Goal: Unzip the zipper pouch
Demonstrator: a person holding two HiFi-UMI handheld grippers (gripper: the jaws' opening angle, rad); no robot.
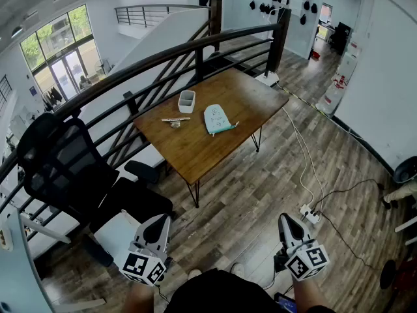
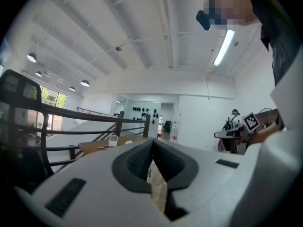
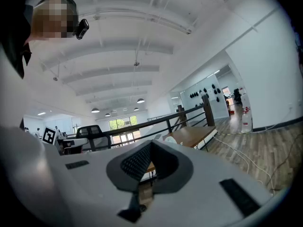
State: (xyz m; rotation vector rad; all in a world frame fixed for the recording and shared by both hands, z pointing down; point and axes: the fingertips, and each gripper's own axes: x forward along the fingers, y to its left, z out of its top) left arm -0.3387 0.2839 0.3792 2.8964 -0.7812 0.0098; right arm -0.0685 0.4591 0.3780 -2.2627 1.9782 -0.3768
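A light teal zipper pouch (image 1: 217,119) lies flat near the middle of the wooden table (image 1: 195,155), far ahead of both grippers. My left gripper (image 1: 159,222) is held low at the bottom left, over the floor, shut and empty. At the bottom right my right gripper (image 1: 287,221) hangs likewise, shut with nothing in it. In the left gripper view the jaws (image 2: 152,143) meet tip to tip, with the table small in the distance. The right gripper view shows its jaws (image 3: 150,145) closed together too.
A white cup (image 1: 186,101) and a small pen-like item (image 1: 175,119) sit left of the pouch. A black office chair (image 1: 71,175) stands at the left, a dark railing (image 1: 163,57) runs behind the table, and a power strip with cables (image 1: 307,212) lies on the floor at the right.
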